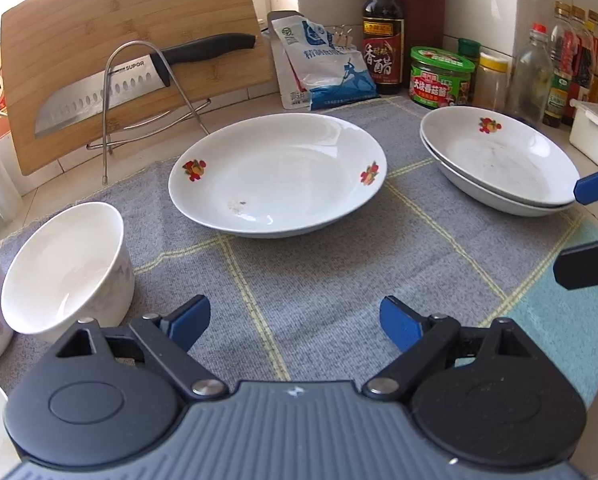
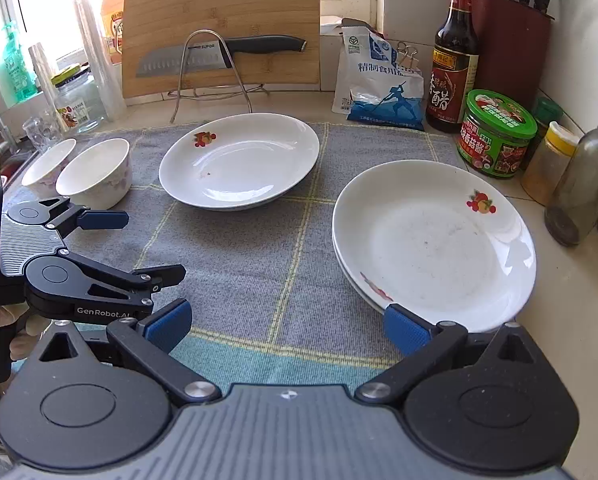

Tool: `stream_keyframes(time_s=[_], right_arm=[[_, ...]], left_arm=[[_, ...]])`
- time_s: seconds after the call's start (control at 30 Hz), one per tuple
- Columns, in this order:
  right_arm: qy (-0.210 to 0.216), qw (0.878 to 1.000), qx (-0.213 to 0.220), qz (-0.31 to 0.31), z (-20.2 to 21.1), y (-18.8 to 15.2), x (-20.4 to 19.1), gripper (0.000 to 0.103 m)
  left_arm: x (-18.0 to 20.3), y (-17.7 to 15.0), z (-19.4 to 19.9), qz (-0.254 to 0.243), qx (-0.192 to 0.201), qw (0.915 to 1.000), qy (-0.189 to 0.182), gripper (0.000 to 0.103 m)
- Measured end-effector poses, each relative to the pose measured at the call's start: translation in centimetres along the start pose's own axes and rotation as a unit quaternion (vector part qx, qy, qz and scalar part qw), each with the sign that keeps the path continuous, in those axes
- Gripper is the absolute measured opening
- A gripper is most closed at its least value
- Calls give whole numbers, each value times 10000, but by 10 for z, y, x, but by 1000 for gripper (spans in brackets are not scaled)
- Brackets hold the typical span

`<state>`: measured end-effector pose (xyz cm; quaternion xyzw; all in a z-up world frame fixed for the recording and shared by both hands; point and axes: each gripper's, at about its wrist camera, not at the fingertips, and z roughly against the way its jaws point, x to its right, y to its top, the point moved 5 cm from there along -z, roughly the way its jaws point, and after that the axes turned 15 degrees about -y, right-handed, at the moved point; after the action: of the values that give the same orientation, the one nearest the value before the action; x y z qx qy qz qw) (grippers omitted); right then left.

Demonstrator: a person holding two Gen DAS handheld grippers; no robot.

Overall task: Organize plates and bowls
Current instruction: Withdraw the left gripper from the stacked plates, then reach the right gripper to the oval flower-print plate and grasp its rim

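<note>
Both the left gripper (image 1: 295,322) and right gripper (image 2: 287,330) hang spread and empty. 1 single plate (image 1: 277,176) sits mid-cloth; the 2-plate stack (image 2: 433,242) waits right. Pinch its rim firmly, lift level, lower gently onto the stack.

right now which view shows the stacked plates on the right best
The right wrist view: the stacked plates lie close and almost whole, both rims visible at the left edge. In the left wrist view the stack sits far right, smaller, partly hidden by the right gripper.
</note>
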<state>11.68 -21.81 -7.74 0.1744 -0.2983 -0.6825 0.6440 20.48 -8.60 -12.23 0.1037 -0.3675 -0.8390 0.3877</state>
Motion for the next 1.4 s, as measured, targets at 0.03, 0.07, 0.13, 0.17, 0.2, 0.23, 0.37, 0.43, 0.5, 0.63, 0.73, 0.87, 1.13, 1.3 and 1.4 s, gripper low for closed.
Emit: stream_keyframes(time_s=[0.03, 0.07, 0.13, 0.17, 0.2, 0.23, 0.37, 0.43, 0.5, 0.63, 0.73, 0.87, 1.13, 1.3, 1.4], right_arm=[[-2, 10000, -10, 55, -2, 4, -1, 103], [29, 9999, 1, 129, -4, 9, -1, 103], [137, 9993, 78, 328, -11, 19, -1, 103], [166, 9989, 95, 419, -16, 24, -1, 103], [176, 9984, 94, 523, -22, 30, -2, 103], [183, 9978, 118, 621, -28, 37, -2, 103], [293, 9959, 389, 765, -45, 63, -1, 103], [463, 9945, 490, 808, -55, 75, -2, 103], [582, 9933, 454, 884, -65, 85, -4, 103], [898, 9902, 258, 1041, -89, 100, -11, 103], [1102, 9857, 95, 1275, -107, 110, -20, 103], [1268, 9789, -74, 1602, -131, 125, -32, 103], [1397, 9708, -676, 1828, -184, 142, -47, 103], [1499, 9629, -870, 2069, -198, 141, -59, 103], [1503, 9597, -825, 2228, -201, 144, -66, 103]], left_arm=[[-2, 1, -4, 112, 10, 9999, -7, 92], [-4, 3, -7, 185, 13, 9998, 12, 92], [-5, 6, -16, 230, 41, 9997, 47, 92], [-6, 7, -20, 258, 50, 9996, 110, 92], [-7, 8, -25, 321, 27, 9993, 172, 92], [-8, 9, -26, 426, 56, 9990, 157, 92], [-9, 15, -34, 632, 67, 9978, 172, 96], [-9, 17, -37, 708, 62, 9973, 209, 98], [-8, 18, -39, 747, 71, 9969, 235, 100], [-8, 21, -42, 808, 78, 9963, 295, 102], [-10, 24, -45, 840, 113, 9958, 338, 102], [-11, 27, -48, 854, 153, 9956, 362, 103], [-13, 31, -52, 917, 168, 9948, 416, 103], [-14, 31, -52, 883, 232, 9950, 407, 103], [-13, 31, -52, 863, 255, 9951, 398, 103]])
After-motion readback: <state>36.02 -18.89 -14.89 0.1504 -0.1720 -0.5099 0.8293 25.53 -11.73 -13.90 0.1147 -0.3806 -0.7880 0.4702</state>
